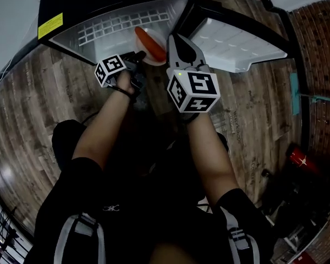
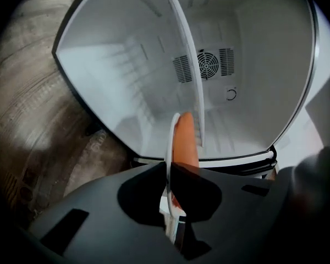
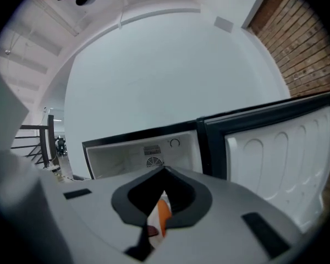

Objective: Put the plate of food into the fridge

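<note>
A white plate (image 1: pixel 149 44) carrying orange food (image 1: pixel 154 47) hangs at the mouth of the open white fridge (image 1: pixel 115 23). My left gripper (image 1: pixel 138 55) is shut on the plate's near rim. In the left gripper view the plate (image 2: pixel 170 147) stands edge-on between the jaws, the food (image 2: pixel 185 142) on its right face and the left gripper (image 2: pixel 168 168) pinching the rim. My right gripper (image 1: pixel 176 38) hovers just right of the plate, jaws together. Through the right gripper (image 3: pixel 164 172) I glimpse the plate (image 3: pixel 153 220) and food (image 3: pixel 164 216) below.
The fridge door (image 1: pixel 231 43) swings open to the right, its inner shelf facing up. Inside the fridge a clear shelf (image 2: pixel 184 48) and a fan vent (image 2: pixel 207 65) show. Wooden floor (image 1: pixel 33 103) surrounds it; a brick wall (image 1: pixel 319 48) and a red object (image 1: pixel 300 159) lie right.
</note>
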